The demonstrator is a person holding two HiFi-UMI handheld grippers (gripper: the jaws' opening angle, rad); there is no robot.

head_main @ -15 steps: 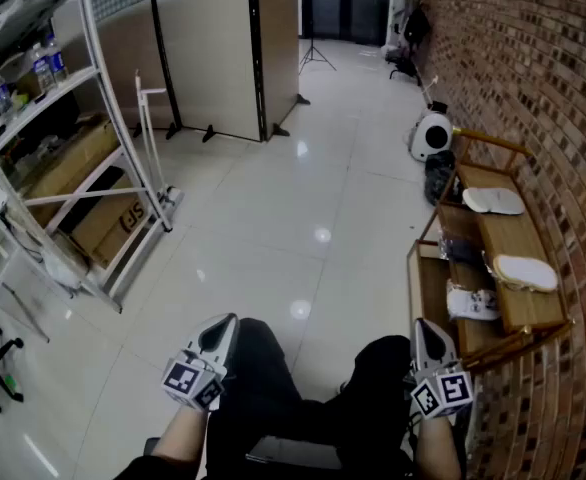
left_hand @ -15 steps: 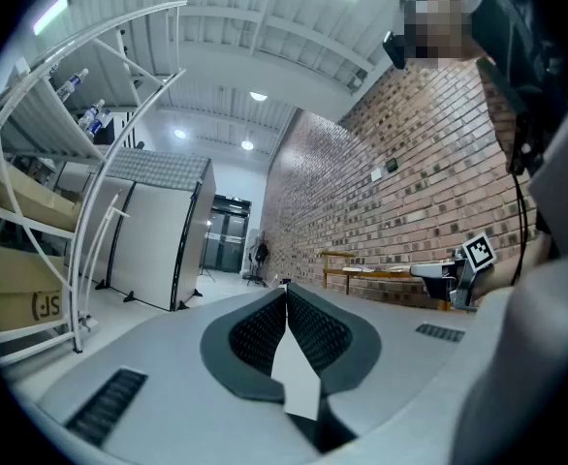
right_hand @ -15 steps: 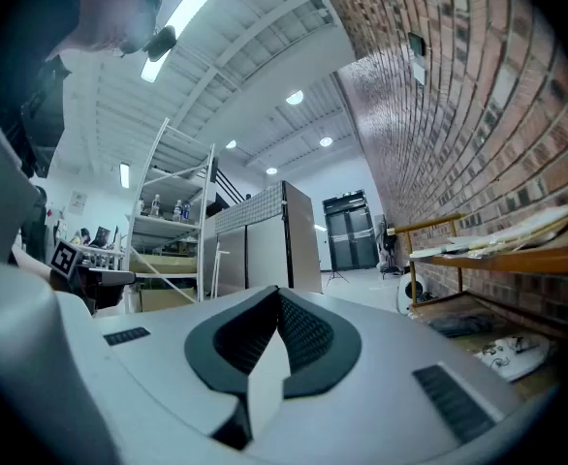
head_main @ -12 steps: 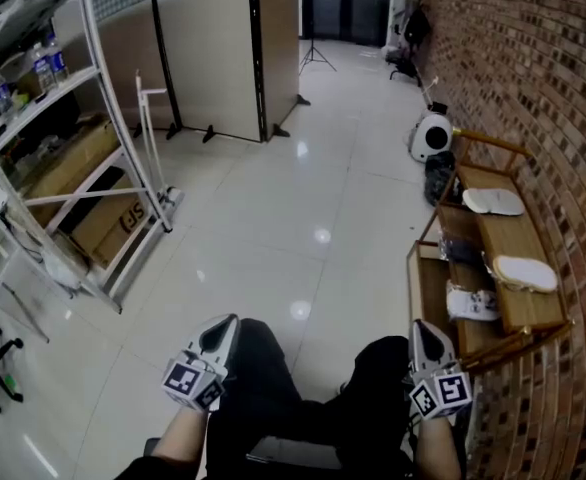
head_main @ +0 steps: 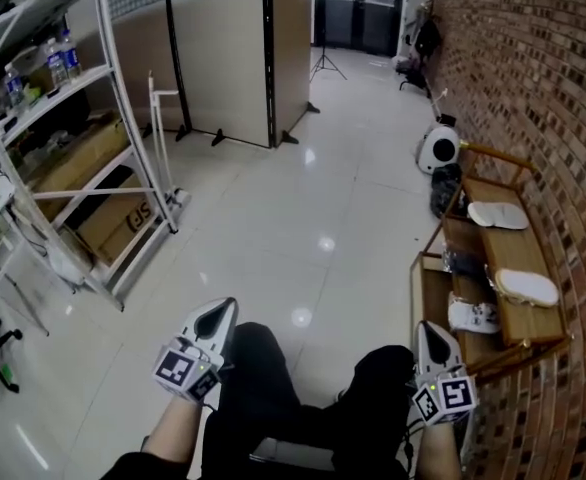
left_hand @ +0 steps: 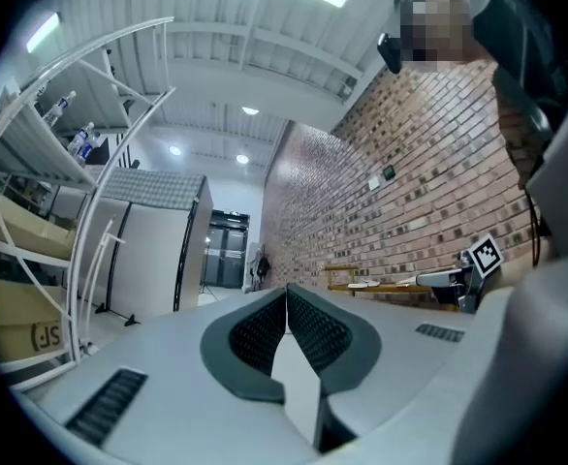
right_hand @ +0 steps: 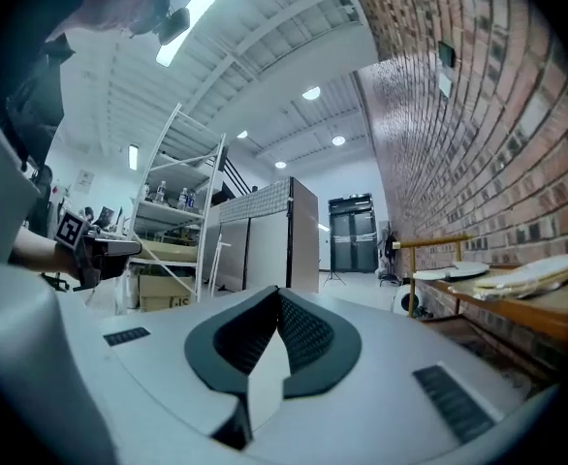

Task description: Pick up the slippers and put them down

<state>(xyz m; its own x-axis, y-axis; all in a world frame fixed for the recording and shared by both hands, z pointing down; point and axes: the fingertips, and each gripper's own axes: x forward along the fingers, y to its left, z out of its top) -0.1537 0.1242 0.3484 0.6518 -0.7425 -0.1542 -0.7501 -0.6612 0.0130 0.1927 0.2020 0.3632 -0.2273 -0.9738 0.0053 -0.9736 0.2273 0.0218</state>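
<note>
wooden rack (head_main: 501,251) along the brick wall (head_main: 563,88) carries the task's things: a near white slipper (head_main: 526,287) and a far white slipper (head_main: 498,215) lie on its top board, apart from each other, each with its long axis roughly crosswise to the rack, toward the wall. both sit ahead and to the right of the seated person. the right gripper (head_main: 431,336) is held low by the rack's near end, with its jaws pressed together and nothing between them. the near white slipper lies forward and right of it, so this hand is clearly the closer one. the left gripper (head_main: 216,318) is also closed and empty, well apart from the rack on the far side of the person's legs. neither slipper is touched yet; the likely reach goes forward-right, opening the jaws across the slipper's narrow width.
</note>
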